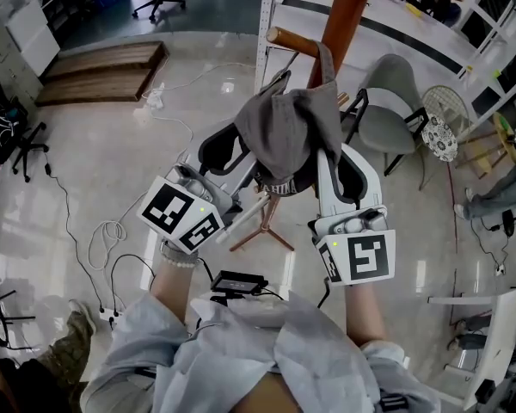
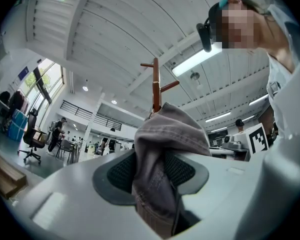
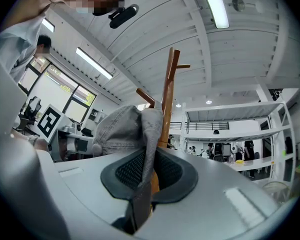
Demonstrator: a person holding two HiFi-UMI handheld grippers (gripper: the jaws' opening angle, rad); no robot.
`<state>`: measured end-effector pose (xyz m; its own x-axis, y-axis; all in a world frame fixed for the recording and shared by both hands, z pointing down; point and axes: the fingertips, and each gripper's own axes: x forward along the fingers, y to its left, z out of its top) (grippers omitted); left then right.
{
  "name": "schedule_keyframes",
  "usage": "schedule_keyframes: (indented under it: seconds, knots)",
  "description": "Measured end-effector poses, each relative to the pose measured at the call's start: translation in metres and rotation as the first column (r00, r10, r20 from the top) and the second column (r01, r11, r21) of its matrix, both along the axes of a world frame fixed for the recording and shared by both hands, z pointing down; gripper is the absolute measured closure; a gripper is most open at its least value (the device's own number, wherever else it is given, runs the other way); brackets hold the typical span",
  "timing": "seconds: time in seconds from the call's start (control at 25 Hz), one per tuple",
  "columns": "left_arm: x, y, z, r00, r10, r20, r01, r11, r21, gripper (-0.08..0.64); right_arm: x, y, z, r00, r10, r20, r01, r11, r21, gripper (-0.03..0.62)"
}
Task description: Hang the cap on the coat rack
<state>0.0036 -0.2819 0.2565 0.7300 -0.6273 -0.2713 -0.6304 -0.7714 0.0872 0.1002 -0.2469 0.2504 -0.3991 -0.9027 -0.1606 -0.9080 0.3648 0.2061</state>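
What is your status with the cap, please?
Shut on cap: left gripper, right gripper. Cap at coat rack peg, not yet released. No obstruction seen.

The cap (image 1: pixel 284 132) is soft grey cloth, crumpled and drooping in mid-air. Its fabric is pinched by the left gripper (image 2: pixel 157 171) at 8 o'clock and the right gripper (image 3: pixel 147 171) at 4 o'clock. The coat rack (image 1: pixel 340 24), a red-brown wooden pole with angled pegs, stands upright just behind it at 12 o'clock.
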Motion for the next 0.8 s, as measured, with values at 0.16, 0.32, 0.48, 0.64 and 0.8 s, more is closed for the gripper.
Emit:
schedule_keyframes:
  seconds: [0.16,0.32,0.48,0.64,0.8]
  knots:
    - [-0.002,-0.001,0.0,1.0,0.001,-0.005,-0.001,1.0,0.0,0.387,-0.002,-0.001,0.0,1.0,-0.022,0.009,0.023,1.0,-0.004,0.549]
    - [-0.002,-0.001,0.002,1.0,-0.001,-0.004,0.001,1.0,-0.009,0.387,-0.002,-0.001,0.0,0.999,-0.034,0.021,0.034,0.999,-0.005,0.544]
    - [-0.004,-0.002,0.003,1.0,-0.019,0.009,0.019,1.0,-0.017,0.386,-0.003,0.002,-0.001,0.999,-0.045,0.028,0.045,0.999,0.0,0.525]
    - [-0.008,0.0,0.002,0.999,-0.037,0.023,0.037,0.999,-0.013,0.385,-0.004,0.005,-0.004,0.998,-0.055,0.037,0.055,0.998,0.008,0.493]
    - [-0.011,0.006,-0.002,0.997,-0.061,0.045,0.06,0.998,0.003,0.383,-0.002,0.009,-0.01,0.997,-0.056,0.046,0.055,0.998,0.02,0.479]
